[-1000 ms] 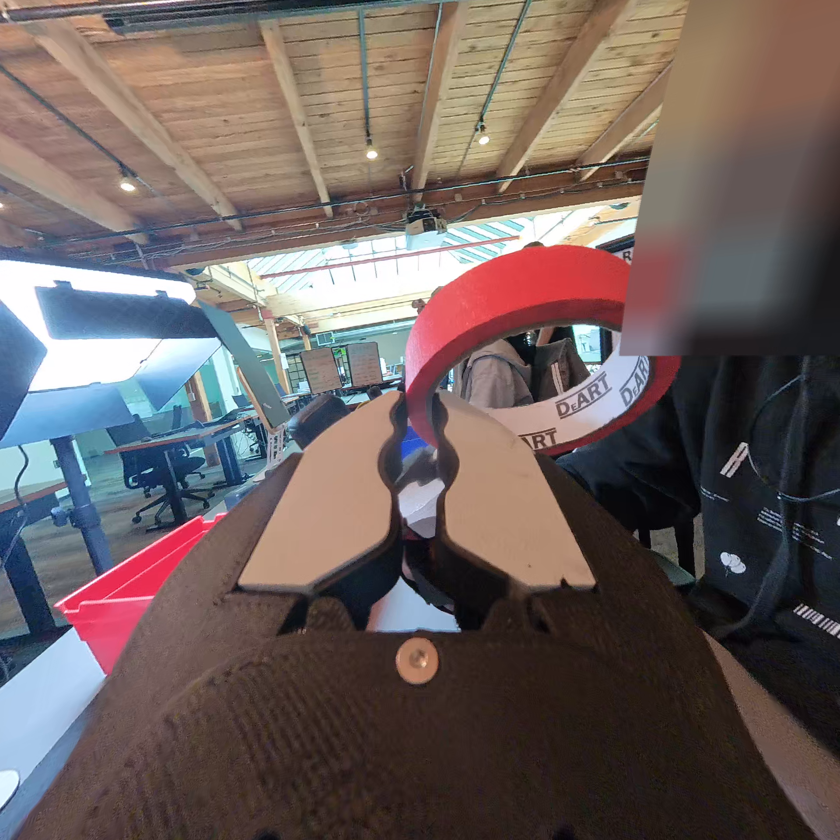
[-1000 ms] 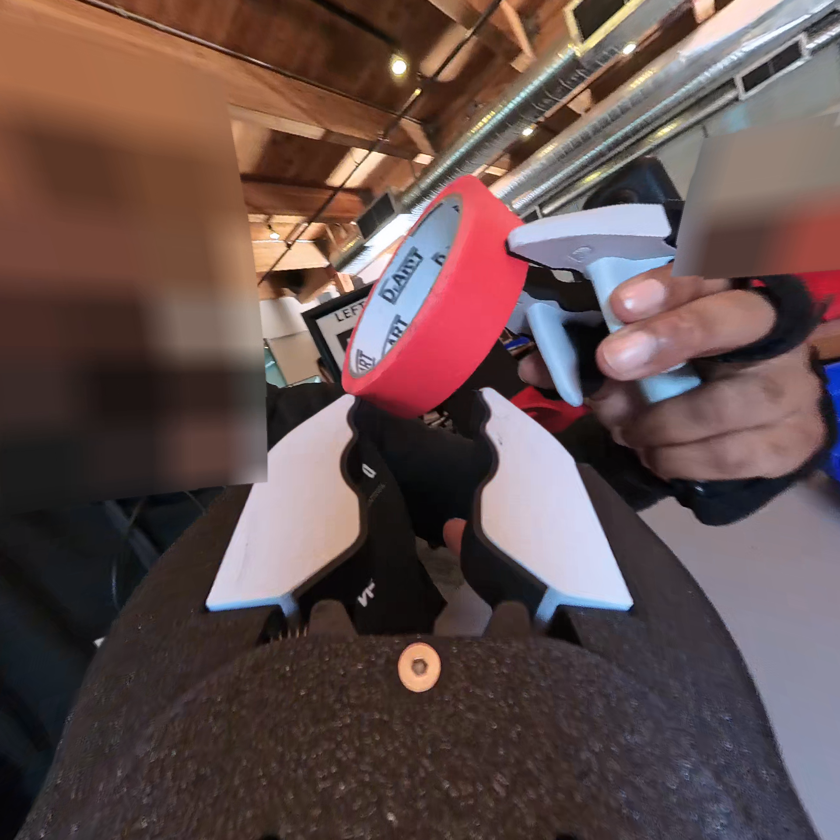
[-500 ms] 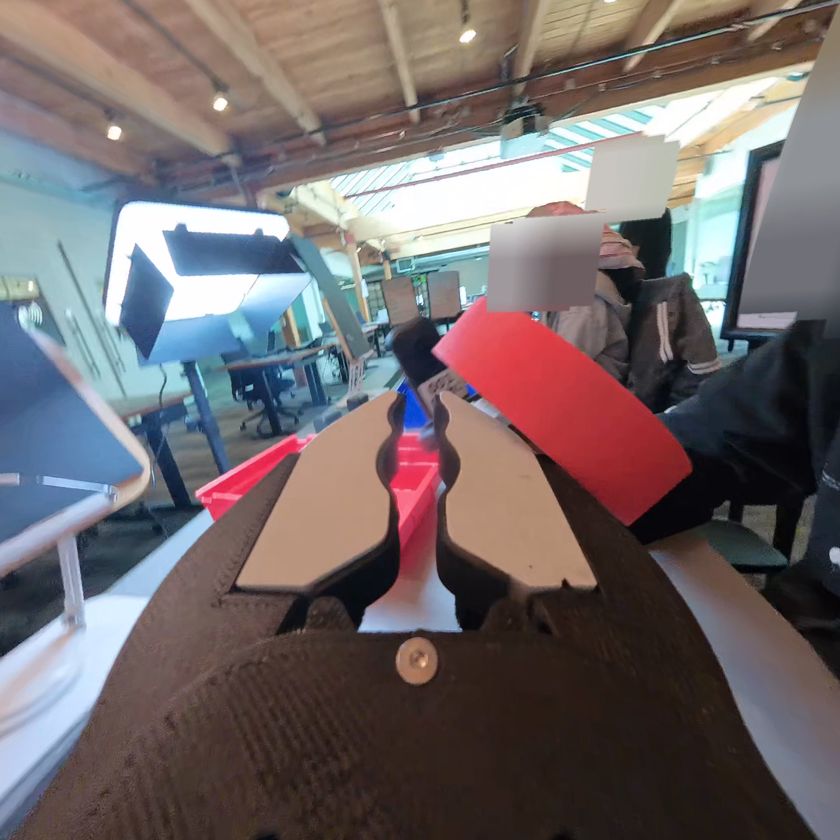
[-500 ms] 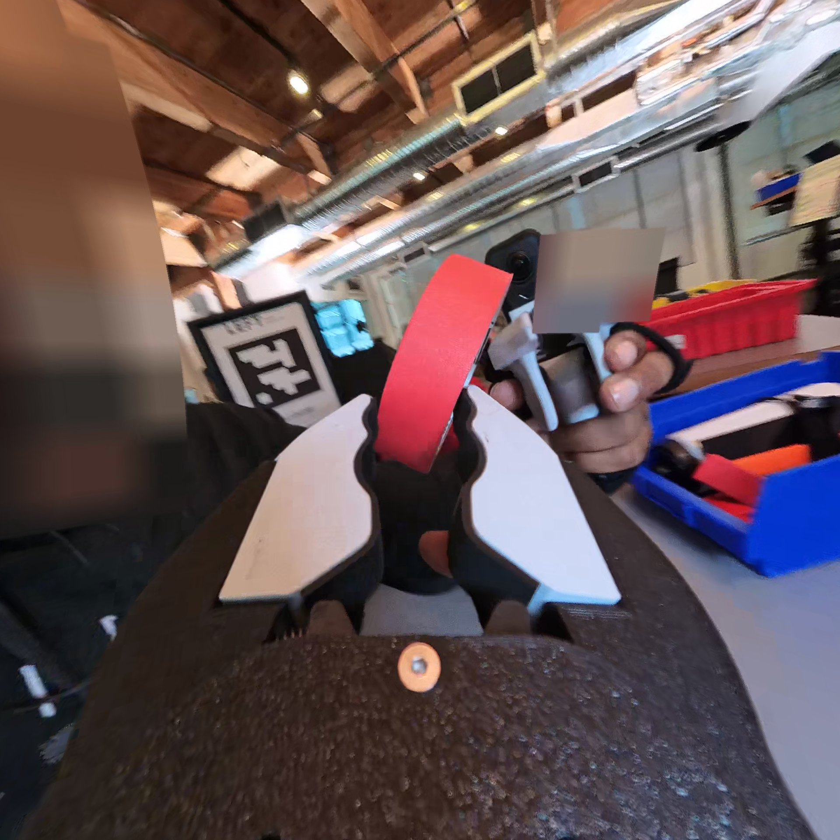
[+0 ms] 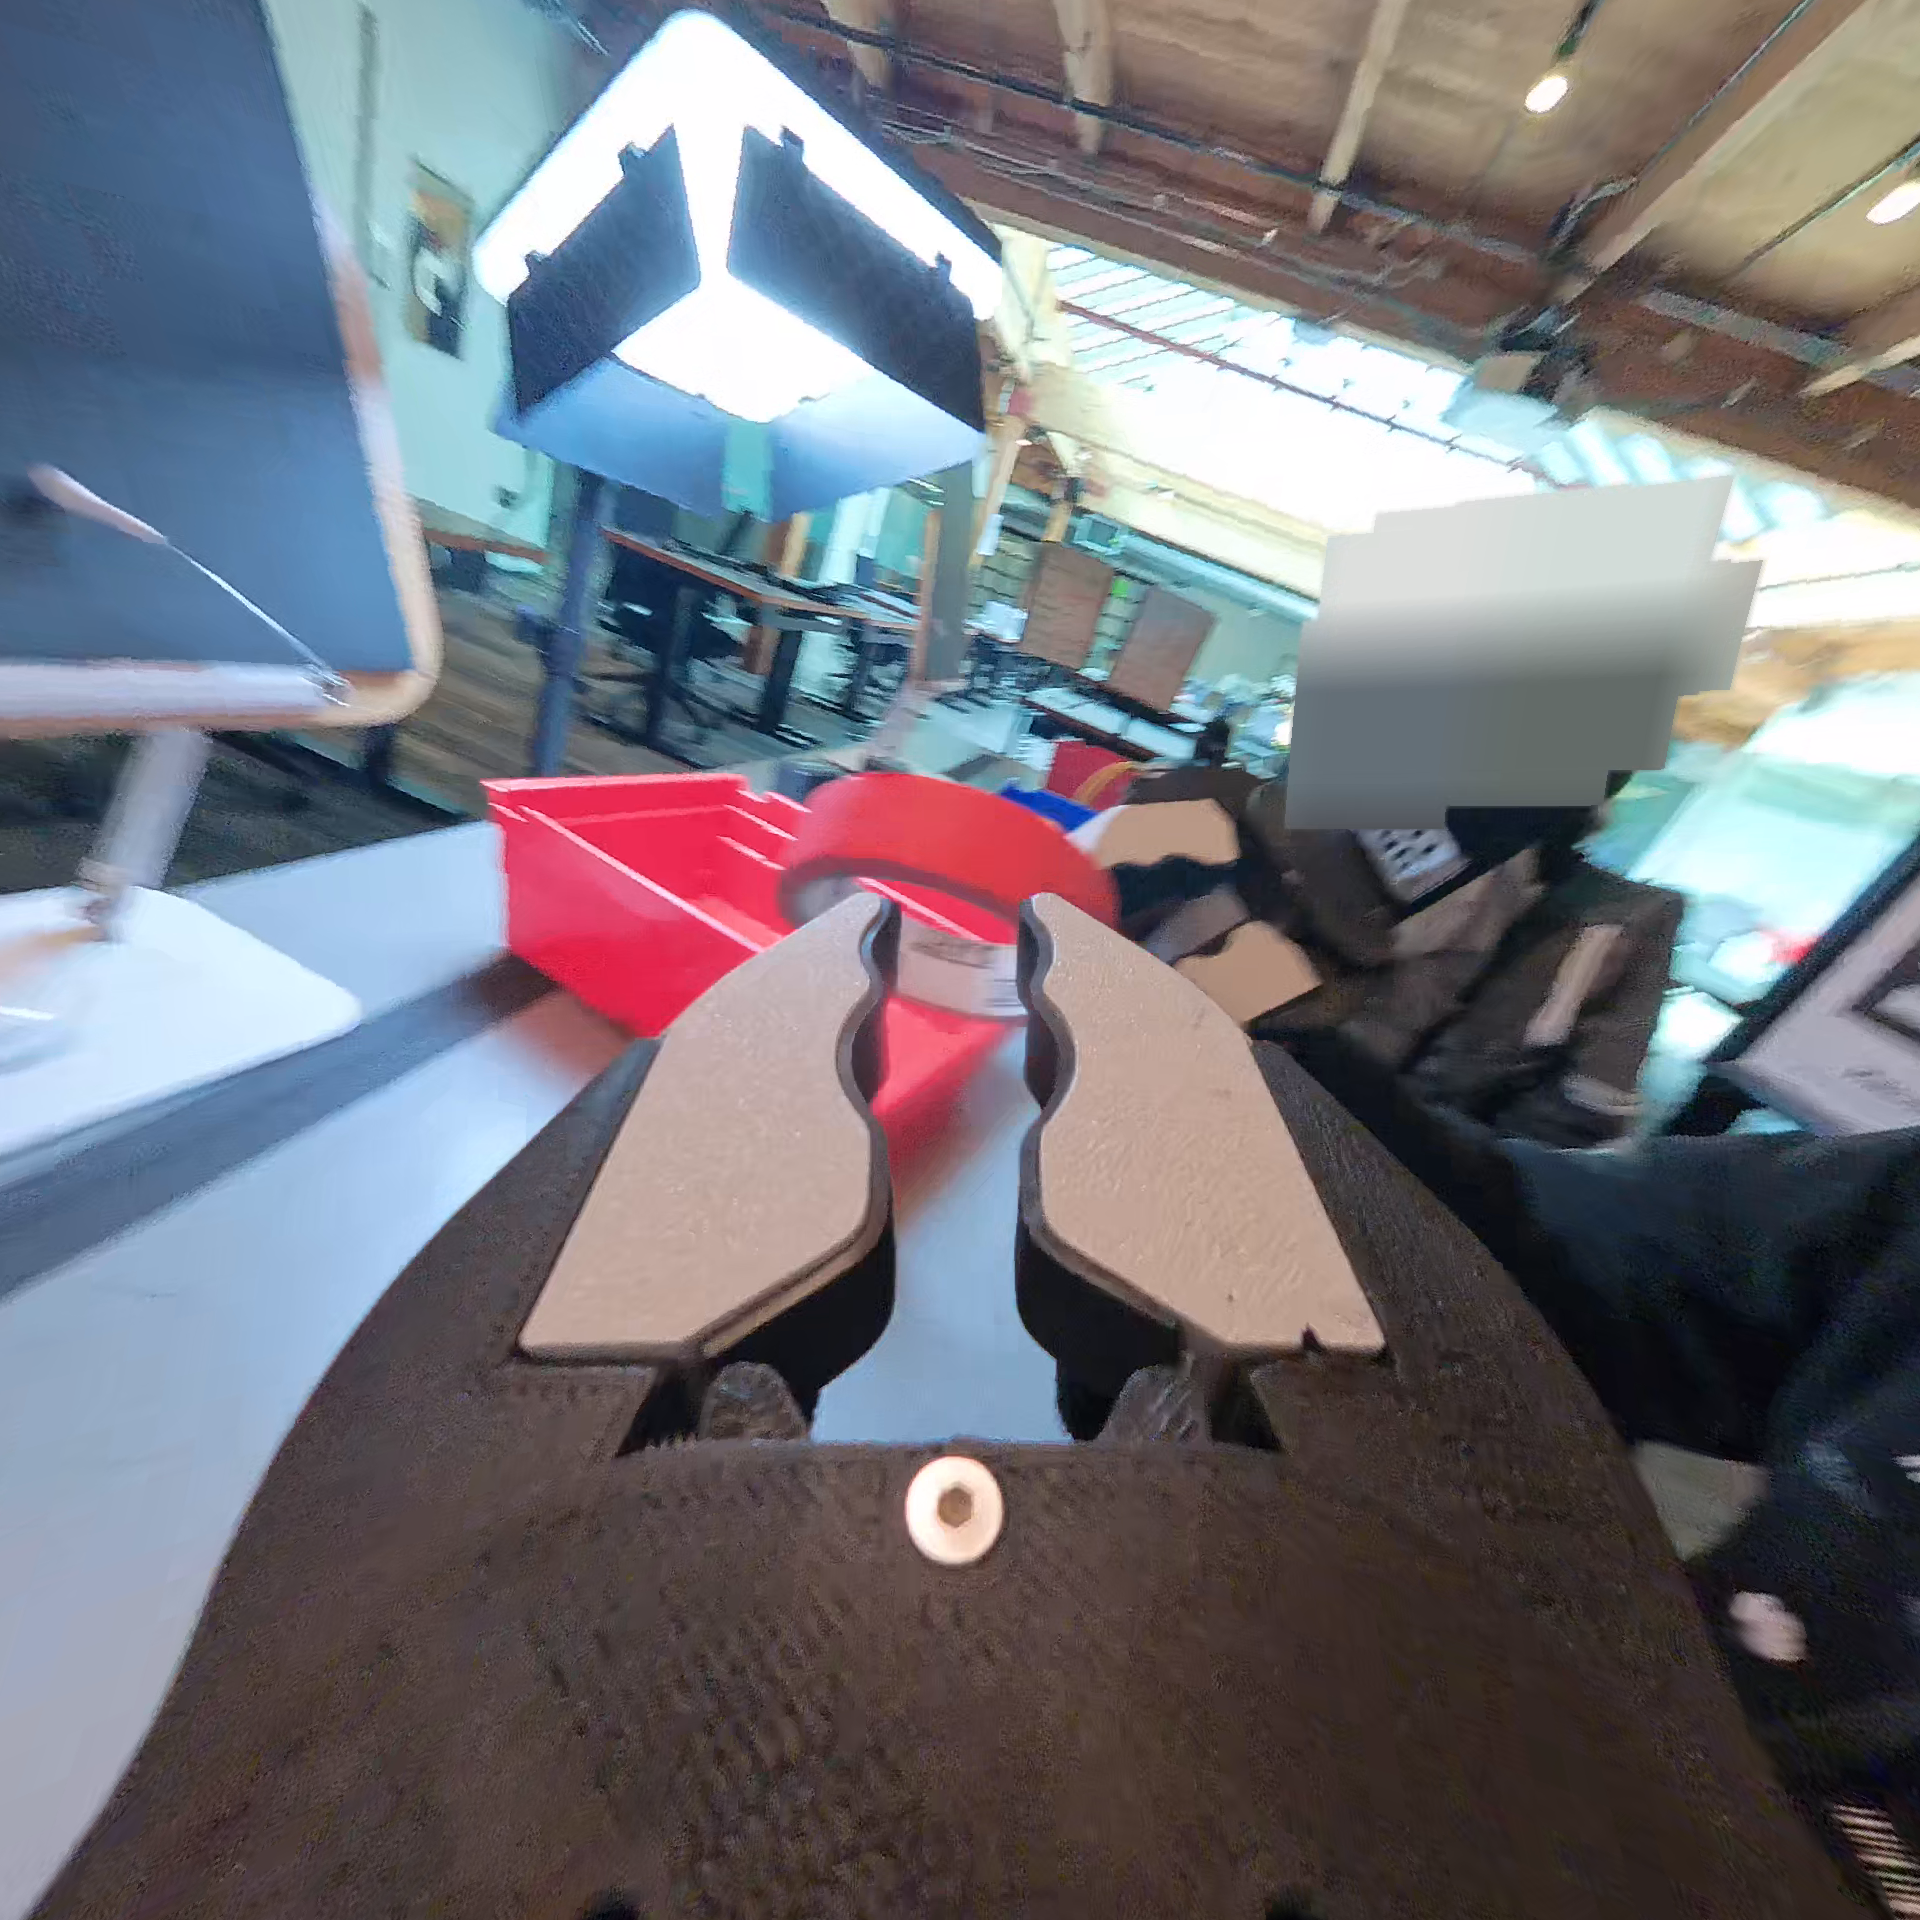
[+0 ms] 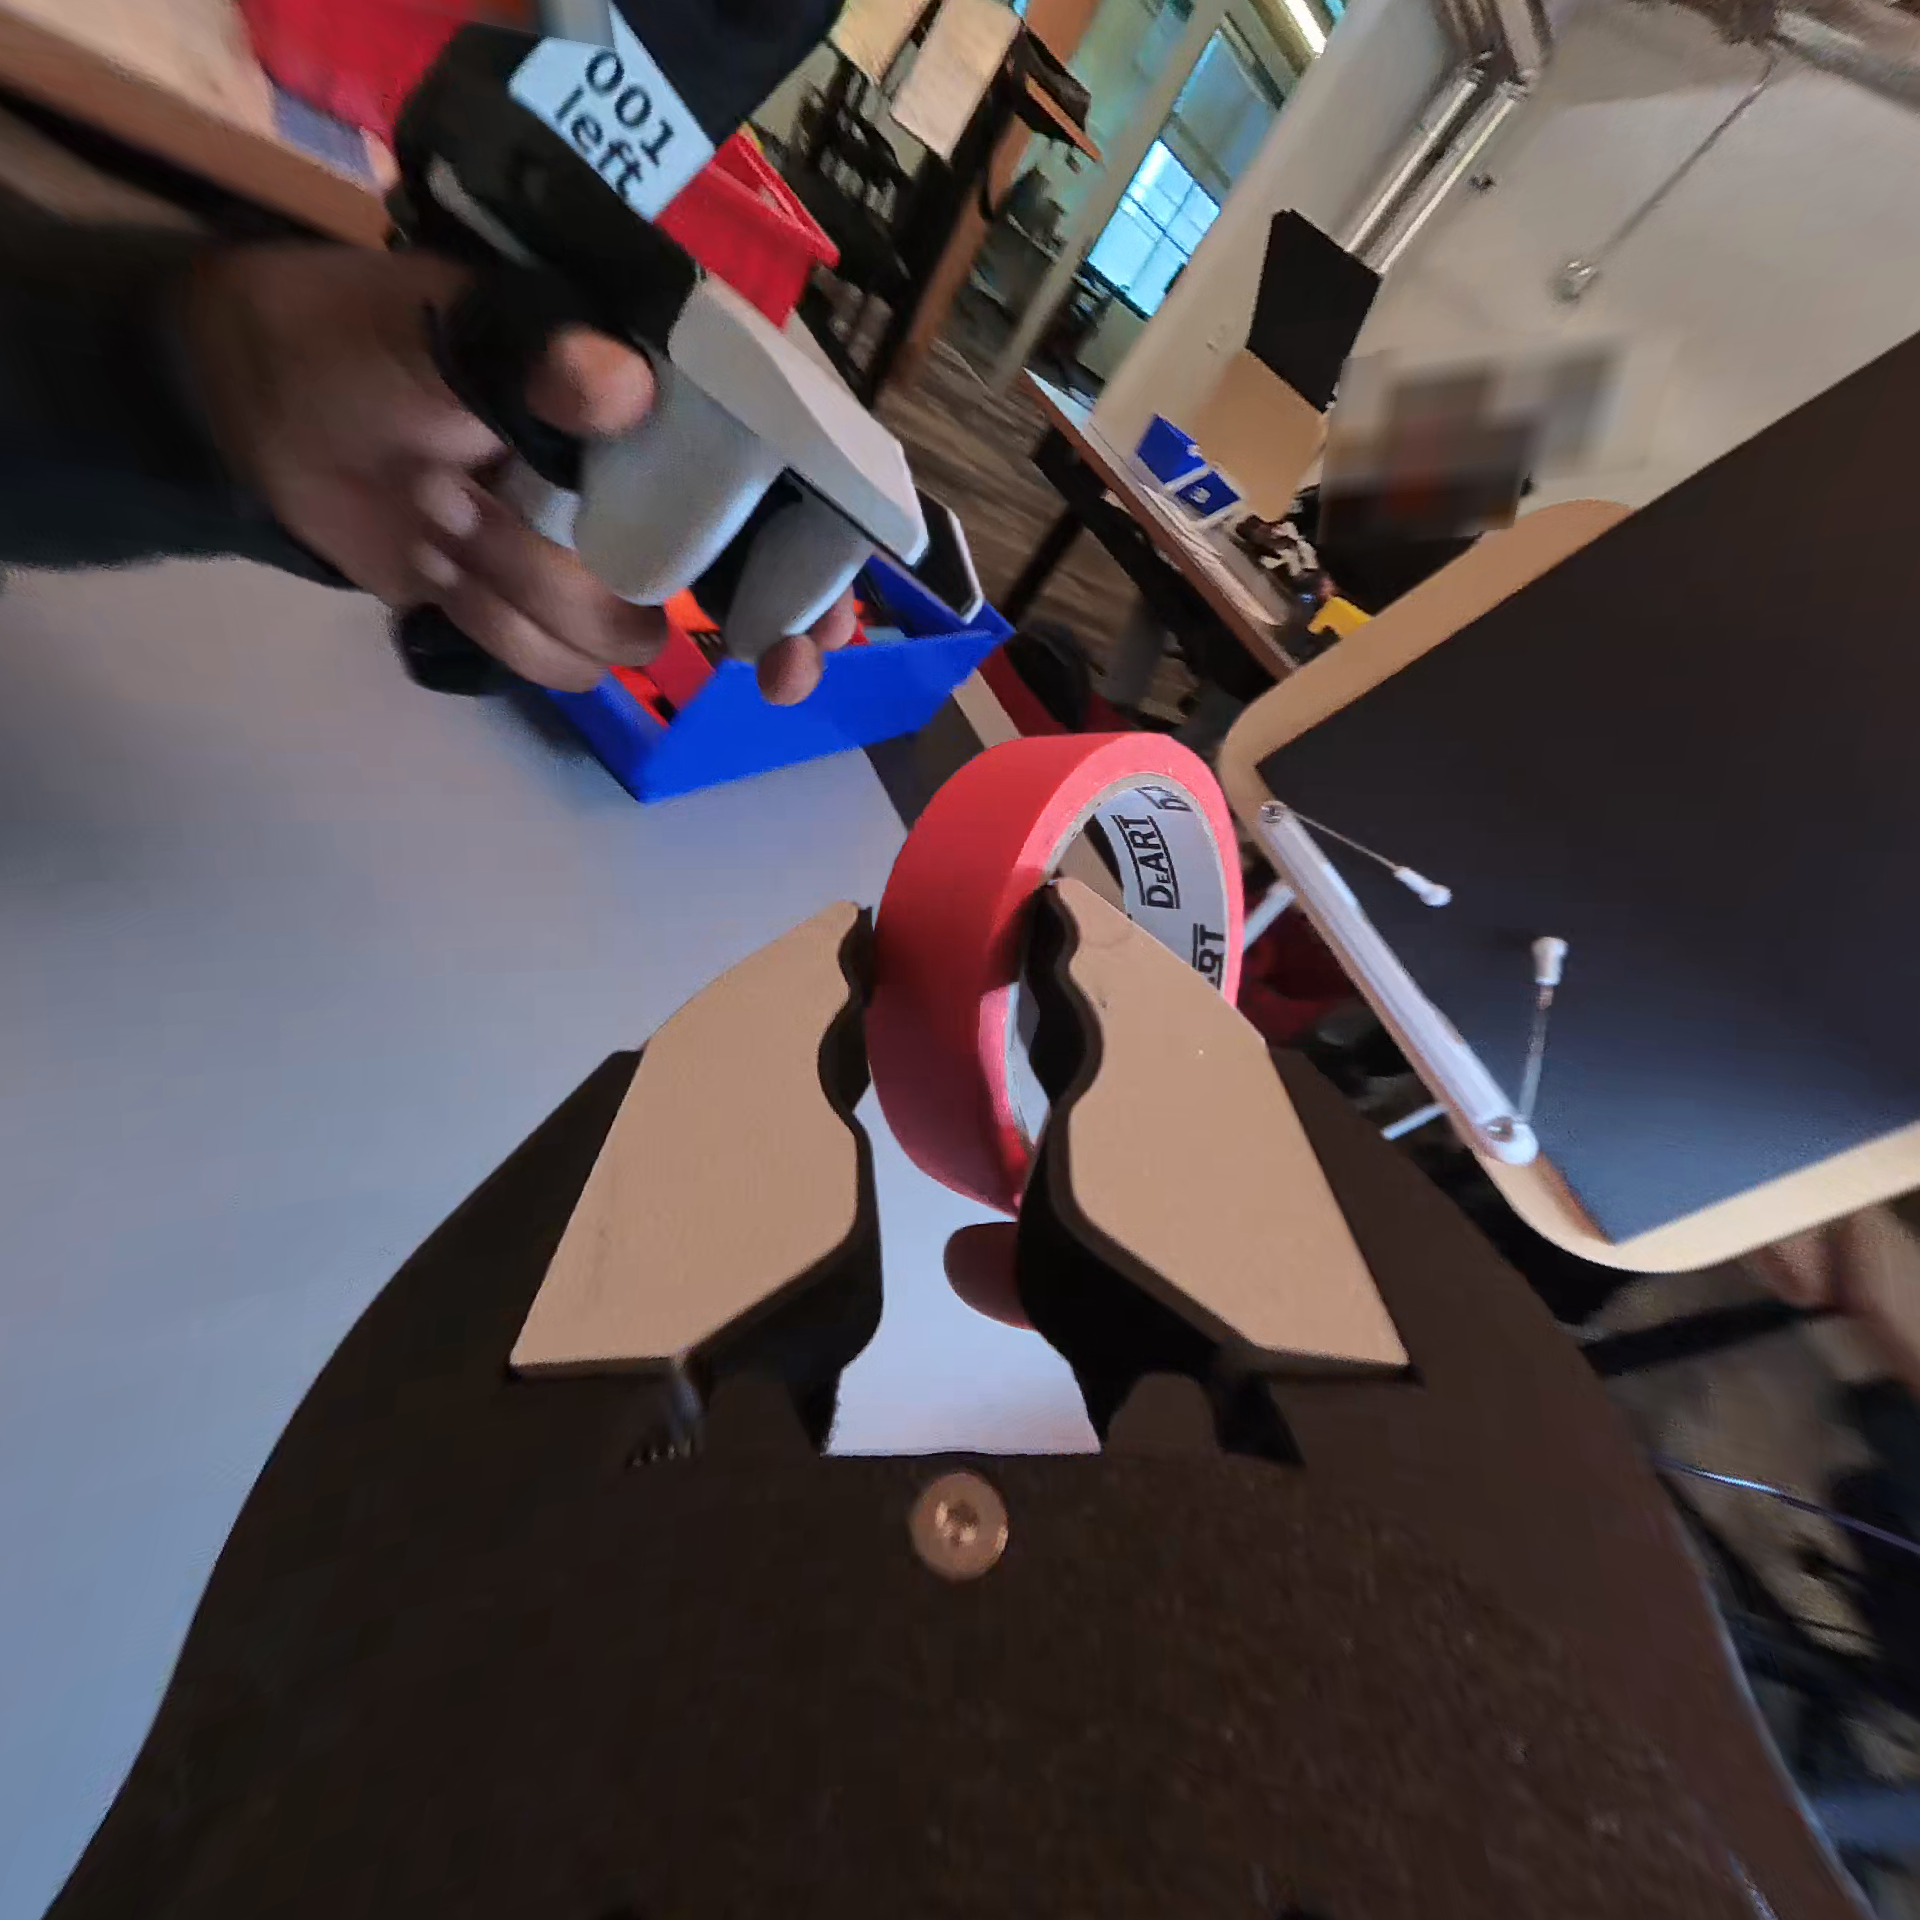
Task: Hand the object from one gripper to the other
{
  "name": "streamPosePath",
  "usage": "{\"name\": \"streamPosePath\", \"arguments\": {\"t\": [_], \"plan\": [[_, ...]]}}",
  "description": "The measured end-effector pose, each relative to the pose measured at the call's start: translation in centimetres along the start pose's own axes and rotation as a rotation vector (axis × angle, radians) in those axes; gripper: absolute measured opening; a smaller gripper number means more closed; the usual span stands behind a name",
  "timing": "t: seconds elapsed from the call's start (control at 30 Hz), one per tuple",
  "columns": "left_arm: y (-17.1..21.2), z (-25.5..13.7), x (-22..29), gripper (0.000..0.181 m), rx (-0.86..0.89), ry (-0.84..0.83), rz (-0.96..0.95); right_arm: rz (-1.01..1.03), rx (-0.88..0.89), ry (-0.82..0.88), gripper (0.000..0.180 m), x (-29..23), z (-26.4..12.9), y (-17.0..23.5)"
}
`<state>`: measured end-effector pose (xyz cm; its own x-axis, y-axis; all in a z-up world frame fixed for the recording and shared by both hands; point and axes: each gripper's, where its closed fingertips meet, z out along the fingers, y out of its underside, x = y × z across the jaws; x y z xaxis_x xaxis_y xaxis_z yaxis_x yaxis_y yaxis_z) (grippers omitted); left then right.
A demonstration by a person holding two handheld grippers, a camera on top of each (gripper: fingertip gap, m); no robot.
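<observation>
Left view blurred. Right gripper (image 6: 945,914) clamps the red tape roll (image 6: 966,935) — left gripper (image 5: 948,914) fingers apart, empty, just before red bin (image 5: 623,883).

Your red tape roll (image 6: 966,997) has a white core with black print; bins are red (image 5: 623,894) and blue (image 6: 821,707); gripper fingers (image 6: 717,1143) pale grey.

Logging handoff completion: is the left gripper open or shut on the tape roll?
Open. The left gripper has a clear gap between its fingers with nothing clamped; the red tape roll sits pinched in the right gripper.
</observation>
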<state>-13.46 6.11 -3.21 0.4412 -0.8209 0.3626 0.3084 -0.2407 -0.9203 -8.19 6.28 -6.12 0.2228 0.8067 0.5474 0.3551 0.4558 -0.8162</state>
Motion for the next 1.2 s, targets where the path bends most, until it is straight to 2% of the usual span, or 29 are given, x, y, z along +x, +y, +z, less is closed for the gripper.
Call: {"name": "streamPosePath", "arguments": {"t": [0.1,0.23,0.33,0.4,0.5,0.63,0.8,0.93,1.07,1.1,1.17,1.2], "plan": [[2.8,2.0,0.1,0.033,-0.093,-0.002,-0.139,-0.218,-0.071,0.124,0.028,0.1,1.0,1.4],[4.5,3.0,-1.4,0.046,-0.092,-0.093,-0.237,-0.689,-0.182,0.289,0.028,-0.9,2.5,3.0],[5.7,2.7,-3.4,0.034,-0.095,-0.157,-0.282,-0.802,-0.167,0.281,0.028,-3.1,4.0,3.9],[6.4,2.5,-4.0,0.033,-0.127,-0.15,-0.282,-0.808,-0.168,0.271,0.028,-3.1,4.3,4.8],[6.3,2.4,-4.2,0.031,-0.127,-0.144,-0.203,-0.745,-0.169,0.278,0.027,-2.5,4.3,5.1],[4.8,1.2,-4.9,0.029,-0.135,-0.218,0.032,-0.604,-0.045,0.229,0.039,-3.4,3.5,2.0],[3.0,0.1,-3.0,0.029,-0.199,-0.207,0.391,-0.186,0.093,0.099,0.045,-1.5,1.1,-1.4],[2.8,0.0,0.6,0.029,-0.245,-0.08,0.574,0.089,0.102,-0.105,0.058,-0.5,-0.1,-0.3],[2.9,0.3,4.9,0.029,-0.177,0.142,0.56,0.268,0.137,-0.411,0.069,-4.2,0.1,0.8],[2.7,0.2,5.5,0.029,-0.154,0.179,0.545,0.297,0.161,-0.436,0.06,-4.5,0.1,0.6],[2.2,-0.3,5.9,0.029,-0.131,0.223,0.492,0.349,0.263,-0.432,0.031,-3.7,-0.4,-0.4],[2.0,-0.6,5.7,0.029,-0.133,0.234,0.461,0.385,0.315,-0.461,0.029,-3.4,-1.1,-1.1]]}}
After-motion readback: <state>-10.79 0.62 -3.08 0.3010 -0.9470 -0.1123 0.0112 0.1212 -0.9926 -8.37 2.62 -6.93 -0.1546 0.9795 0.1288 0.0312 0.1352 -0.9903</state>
